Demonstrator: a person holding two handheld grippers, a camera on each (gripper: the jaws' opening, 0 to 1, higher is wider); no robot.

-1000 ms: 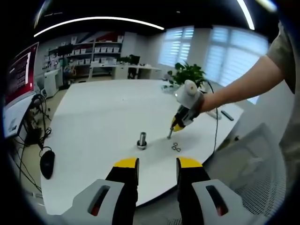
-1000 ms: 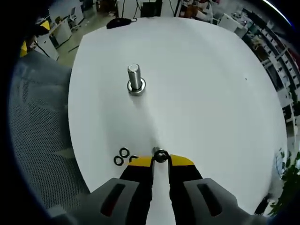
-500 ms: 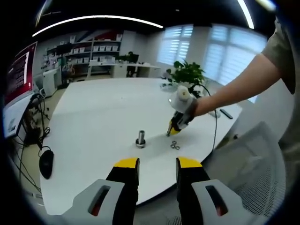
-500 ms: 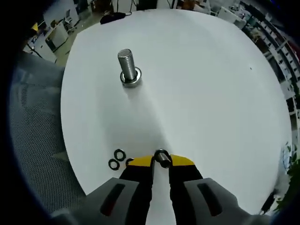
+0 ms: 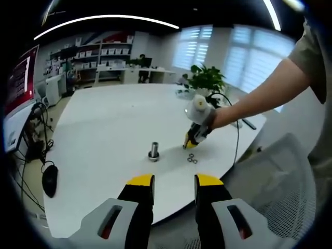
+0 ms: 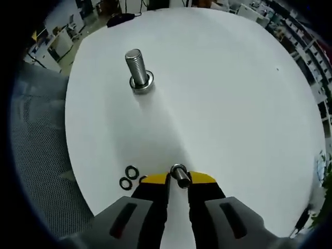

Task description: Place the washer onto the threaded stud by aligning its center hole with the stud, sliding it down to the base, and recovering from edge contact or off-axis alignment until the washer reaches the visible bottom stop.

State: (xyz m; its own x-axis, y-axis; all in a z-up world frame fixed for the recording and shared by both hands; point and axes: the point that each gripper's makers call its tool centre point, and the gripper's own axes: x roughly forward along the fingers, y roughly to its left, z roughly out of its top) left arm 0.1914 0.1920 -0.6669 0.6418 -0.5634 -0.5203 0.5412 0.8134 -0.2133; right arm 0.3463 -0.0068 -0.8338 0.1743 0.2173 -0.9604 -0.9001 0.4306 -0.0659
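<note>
Out over the white table [image 6: 249,93], the right gripper [image 6: 178,178] pinches a washer [image 6: 178,174] well short of the threaded stud [image 6: 136,67] (spare washers [image 6: 128,177] lie below); arriving tilted, it could catch the threads. Left gripper [image 5: 175,182] hangs back, spread.

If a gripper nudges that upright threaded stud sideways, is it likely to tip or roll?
The threaded stud stands on a broad round base, so a light nudge would probably slide it on the smooth white table rather than tip it. It looks like solid metal, likely heavy for its size. If toppled, it would probably roll.
</note>
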